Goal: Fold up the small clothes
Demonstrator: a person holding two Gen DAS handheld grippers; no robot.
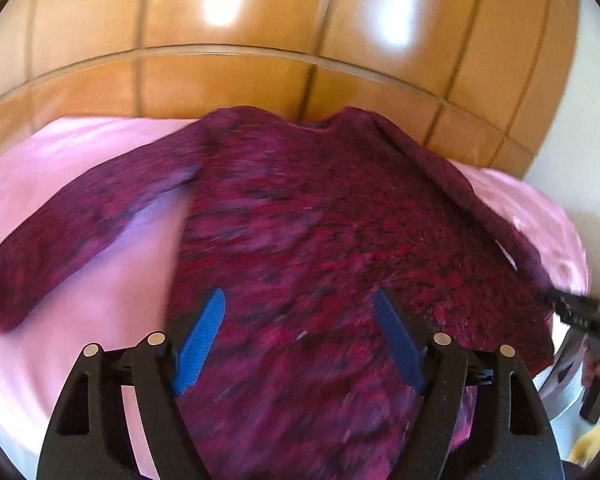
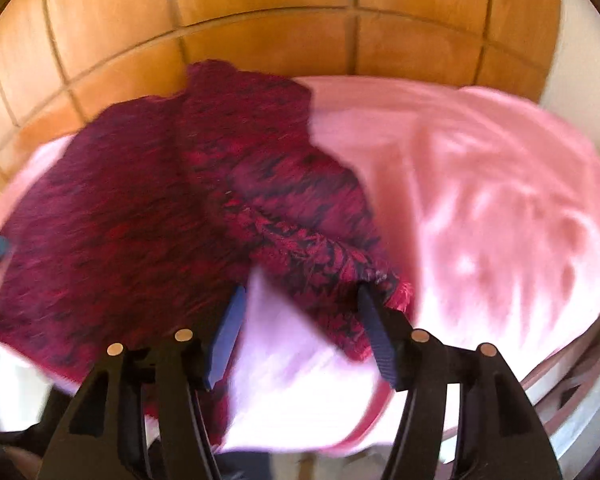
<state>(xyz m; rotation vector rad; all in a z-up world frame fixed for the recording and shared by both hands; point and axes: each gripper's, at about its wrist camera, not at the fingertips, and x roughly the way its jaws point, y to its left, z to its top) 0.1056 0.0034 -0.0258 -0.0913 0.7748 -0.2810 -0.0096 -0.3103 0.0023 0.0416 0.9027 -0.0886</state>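
A magenta and dark red knit sweater [image 1: 320,220] lies flat on a pink sheet [image 1: 80,160], collar at the far side. Its left sleeve [image 1: 80,232] spreads out to the left. My left gripper [image 1: 300,296] is open just above the sweater's lower body, with nothing pinched between its blue pads. In the right wrist view the sweater [image 2: 120,220] fills the left half, and its other sleeve [image 2: 300,208] runs down towards me. My right gripper [image 2: 300,292] is open over the sheet, and the cuff [image 2: 384,284] lies by its right finger. The right gripper [image 1: 580,312] also shows at the sweater's right edge.
A wall of glossy wooden panels [image 1: 300,20] rises right behind the sheet. Wrinkled pink sheet [image 2: 480,200] spreads right of the sweater. A white wall [image 1: 572,140] stands at the far right, and the surface's rim [image 2: 572,372] curves at lower right. Both views are blurred.
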